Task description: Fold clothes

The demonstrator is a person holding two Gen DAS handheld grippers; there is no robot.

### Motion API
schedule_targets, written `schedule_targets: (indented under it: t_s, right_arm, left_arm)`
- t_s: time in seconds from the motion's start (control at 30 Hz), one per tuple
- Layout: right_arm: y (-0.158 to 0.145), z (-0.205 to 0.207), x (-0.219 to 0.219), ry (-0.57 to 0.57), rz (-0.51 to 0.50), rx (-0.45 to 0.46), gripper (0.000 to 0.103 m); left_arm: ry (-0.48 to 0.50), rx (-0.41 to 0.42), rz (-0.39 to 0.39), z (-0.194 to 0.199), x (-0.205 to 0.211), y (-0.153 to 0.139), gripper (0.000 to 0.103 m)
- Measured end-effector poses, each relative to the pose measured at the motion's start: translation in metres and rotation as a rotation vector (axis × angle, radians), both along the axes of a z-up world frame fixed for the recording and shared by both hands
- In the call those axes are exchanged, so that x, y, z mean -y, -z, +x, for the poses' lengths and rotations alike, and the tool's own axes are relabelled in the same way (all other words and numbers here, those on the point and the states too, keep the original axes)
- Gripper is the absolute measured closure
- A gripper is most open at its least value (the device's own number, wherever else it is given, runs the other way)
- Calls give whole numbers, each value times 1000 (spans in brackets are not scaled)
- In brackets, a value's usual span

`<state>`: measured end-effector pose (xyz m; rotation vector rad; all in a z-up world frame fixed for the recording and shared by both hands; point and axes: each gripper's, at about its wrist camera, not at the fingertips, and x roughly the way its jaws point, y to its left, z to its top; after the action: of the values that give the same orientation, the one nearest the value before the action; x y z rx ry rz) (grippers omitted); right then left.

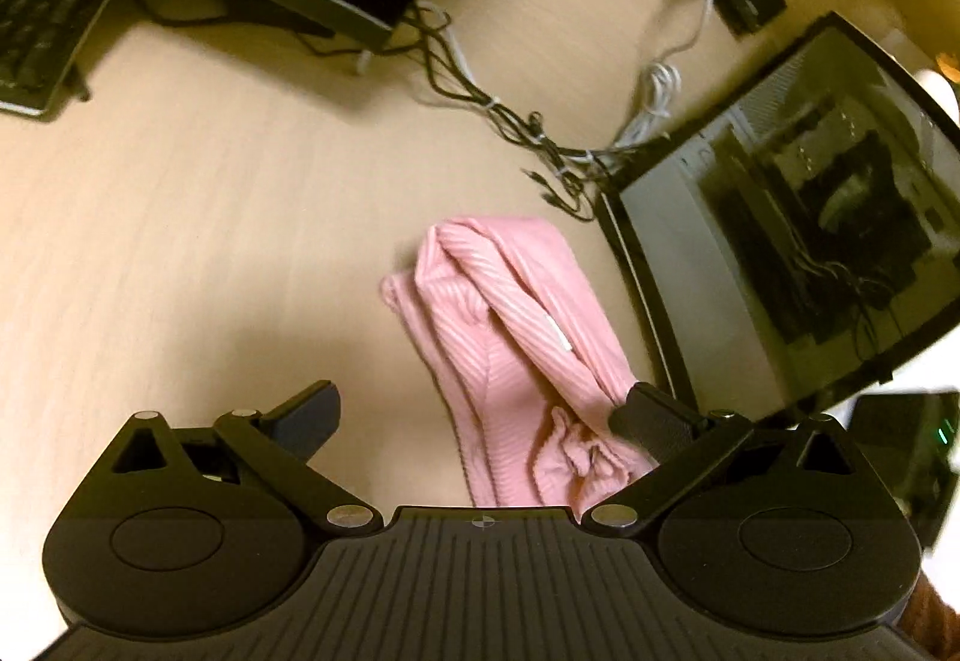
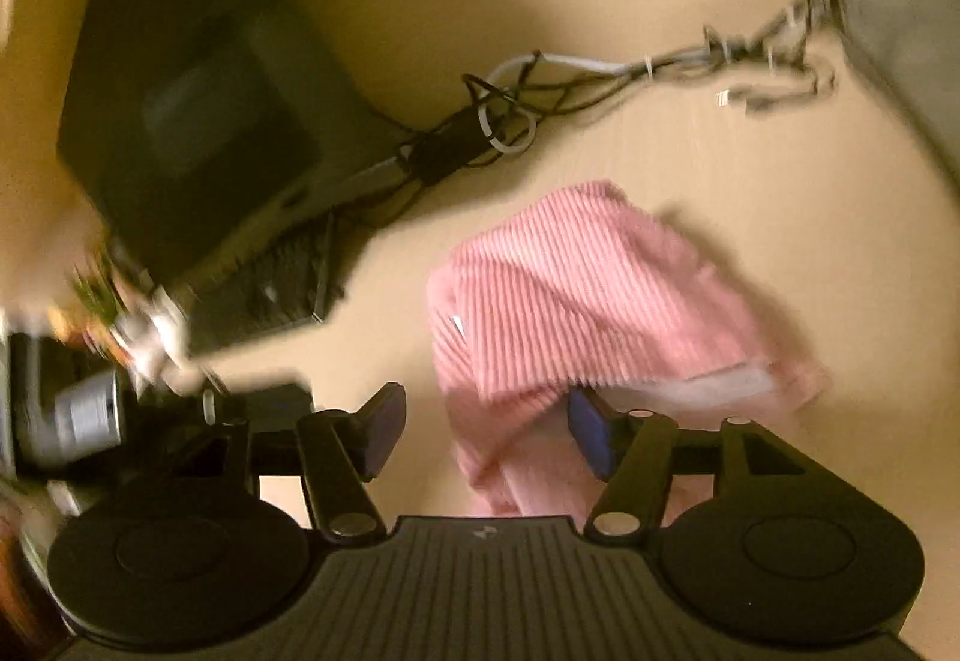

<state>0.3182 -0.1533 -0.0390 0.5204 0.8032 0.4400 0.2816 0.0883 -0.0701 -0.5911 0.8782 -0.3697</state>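
The pink ribbed garment (image 1: pixel 510 337) lies bunched on the pale wooden desk (image 1: pixel 180 241), just left of the glass-sided computer case (image 1: pixel 810 241) and near a tangle of cables (image 1: pixel 522 132) on the far side. The left gripper (image 1: pixel 477 415) hovers above it with its fingers spread wide and holding nothing, the right finger (image 1: pixel 651 418) apparently brushing the cloth. The right gripper (image 2: pixel 483 433) also stands open and empty over the garment's near edge, though that view is blurred. The likely trouble: a pinch into this crumpled heap could catch several layers at once, giving a lopsided fold, or drag cloth into the cables.
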Motion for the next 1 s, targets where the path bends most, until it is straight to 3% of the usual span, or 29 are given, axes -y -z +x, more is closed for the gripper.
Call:
schedule_targets:
  t_s: [0.13, 0.23, 0.33, 0.43, 0.53, 0.63, 0.7, 0.8, 0.9, 1.0]
  right_arm:
    - [0, 18, 8, 100, 119, 29, 34]
    - [3, 35, 21, 155, 244, -31, 34]
    - [-6, 34, 26, 78, 415, -26, 34]
    - [-20, 18, 22, -21, 480, 6, 34]
    - [-20, -5, 20, -74, 491, -22, 33]
    - [-4, -29, 11, -90, 413, -116, 33]
    - [4, -45, 5, -85, 286, -153, 33]
    - [-3, -70, 3, -51, 66, -107, 33]
    - [-20, -89, 4, 9, -81, -27, 33]
    - [-32, -100, 7, 90, -158, 16, 33]
  left_arm:
    - [-8, -20, 7, -5, 1, 3, 0]
    - [-23, -35, 7, -17, -10, 5, 0]
    - [-39, -40, -4, -26, -21, 7, 0]
    - [-49, -38, -17, -28, -27, 7, 0]
    - [-45, -29, -31, -25, -27, 6, 0]
    - [-31, -20, -41, -20, -24, 4, 0]
    - [-10, -8, -39, -15, -21, 0, 0]
    - [20, 9, -40, -6, -17, -6, 0]
    - [22, -10, -125, 12, -14, -9, 0]
    - [0, -36, -248, 36, -8, -10, 1]
